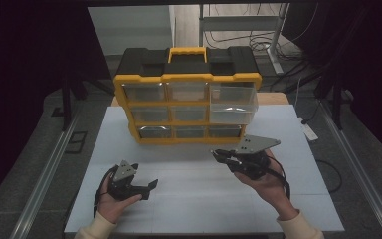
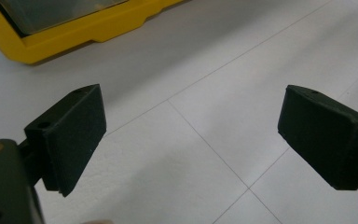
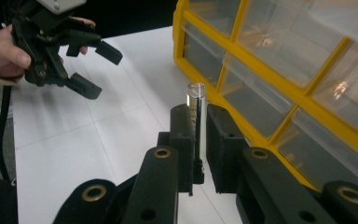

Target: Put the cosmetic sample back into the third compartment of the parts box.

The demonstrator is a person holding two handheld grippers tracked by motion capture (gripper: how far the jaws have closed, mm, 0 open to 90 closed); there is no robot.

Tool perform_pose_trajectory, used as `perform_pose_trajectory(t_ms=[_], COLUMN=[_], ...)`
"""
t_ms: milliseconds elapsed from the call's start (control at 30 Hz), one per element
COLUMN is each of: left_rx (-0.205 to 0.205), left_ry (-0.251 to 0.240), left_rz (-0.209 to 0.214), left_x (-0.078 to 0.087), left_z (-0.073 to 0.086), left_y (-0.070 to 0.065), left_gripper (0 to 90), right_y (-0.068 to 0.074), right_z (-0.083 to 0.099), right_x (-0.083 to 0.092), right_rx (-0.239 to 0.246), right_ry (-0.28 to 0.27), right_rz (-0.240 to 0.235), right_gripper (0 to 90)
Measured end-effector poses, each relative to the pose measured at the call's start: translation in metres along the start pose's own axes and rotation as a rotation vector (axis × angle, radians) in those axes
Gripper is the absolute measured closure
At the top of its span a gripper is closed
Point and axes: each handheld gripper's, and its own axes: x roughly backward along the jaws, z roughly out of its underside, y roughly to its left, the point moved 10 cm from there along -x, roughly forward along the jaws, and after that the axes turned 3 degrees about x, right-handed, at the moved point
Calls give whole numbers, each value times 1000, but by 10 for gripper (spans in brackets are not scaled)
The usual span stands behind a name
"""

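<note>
A white table (image 1: 199, 199) stands in a dim room, with cables and a metal frame on the floor behind it. At the left, the left claw (image 1: 146, 186) hovers low over the bare tabletop with its jaws spread wide and nothing between them; in its own view the yellow foot of the drawer cabinet (image 2: 74, 32) lies ahead of it and off to one side. The right claw (image 3: 198, 140) is closed on a small clear tube (image 3: 196, 100). The tube stands upright between the pads, its open rim poking out above them, and something thin and dark runs down inside it. Just beyond this claw is the yellow drawer cabinet (image 1: 186, 77), whose top right drawer (image 1: 234, 107) is pulled out. The tube looks light, stiff, smooth and probably brittle, so it may slip or crack. A gentle squeeze at mid-length, as here, seems the safest hold.
</note>
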Motion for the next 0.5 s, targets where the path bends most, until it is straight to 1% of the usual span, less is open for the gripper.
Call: perform_pose_trajectory(t_ms=[200,367,500], left_rx=[-5,-5,-1], left_ry=[3,4,1], left_rz=[-1,-1,-1], left_x=[1,0,-1], left_z=[0,0,0], left_y=[0,0,0], left_gripper=[84,84,85], right_y=[1,1,-1], right_z=[-8,-12,-16], right_x=[6,9,13], right_rx=[4,10,-3], right_ry=[-22,-30,-48], right_rz=[3,14,19], right_gripper=[814,814,814])
